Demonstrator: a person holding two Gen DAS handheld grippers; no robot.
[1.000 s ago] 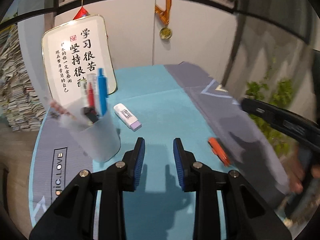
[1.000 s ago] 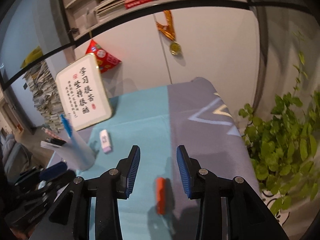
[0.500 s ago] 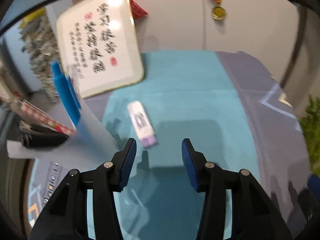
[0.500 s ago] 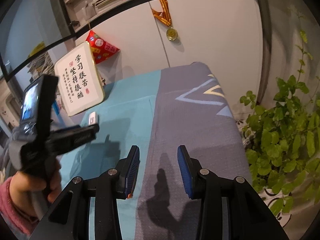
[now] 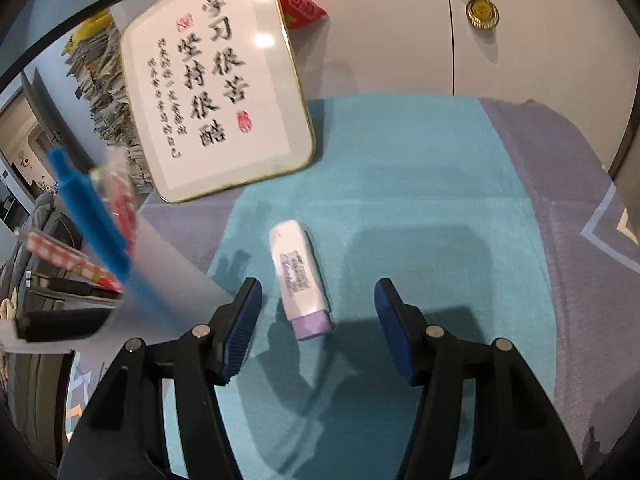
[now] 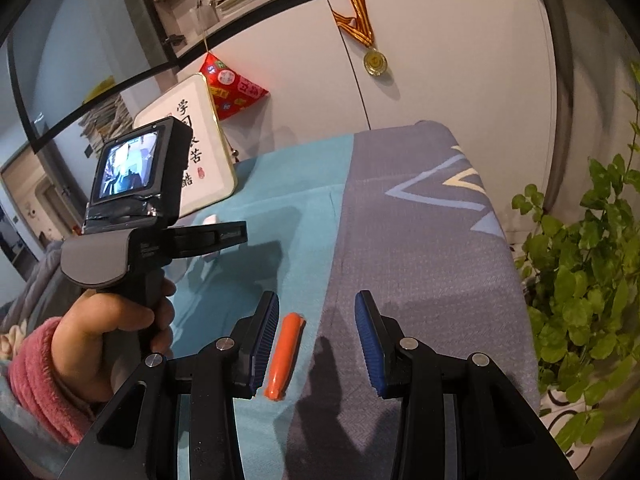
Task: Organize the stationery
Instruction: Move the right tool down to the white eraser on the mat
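White-and-lilac eraser (image 5: 301,280) lay flat on the teal mat (image 5: 420,184), directly ahead of the left gripper (image 5: 316,320). Jaws were opening, eraser's near lilac end sat in the gap but closer to the left pad; neither pad touched it. Nothing held.

Long axis ran roughly along the gripper's pointing line, leaning slightly so the far white end tipped toward the left pad. So the pads faced its long sides, which looked like the right pairing for a pinch across the narrow width; I'd judge a small sideways shift would centre it first.

Pen cup (image 5: 120,280), blurred, stood just left of the left finger, pens sticking out. Probably the destination, and close enough to clip on approach.

Right gripper (image 6: 316,340) stood part open, empty. Orange pen-like piece (image 6: 285,354) lay on the mat near the teal/grey seam, between its jaws but hard against the left pad (image 6: 264,340); contact couldn't be told. Its axis also ran near lengthwise to the fingers.

Each hand was nearer its own item: left to eraser, right to orange piece.
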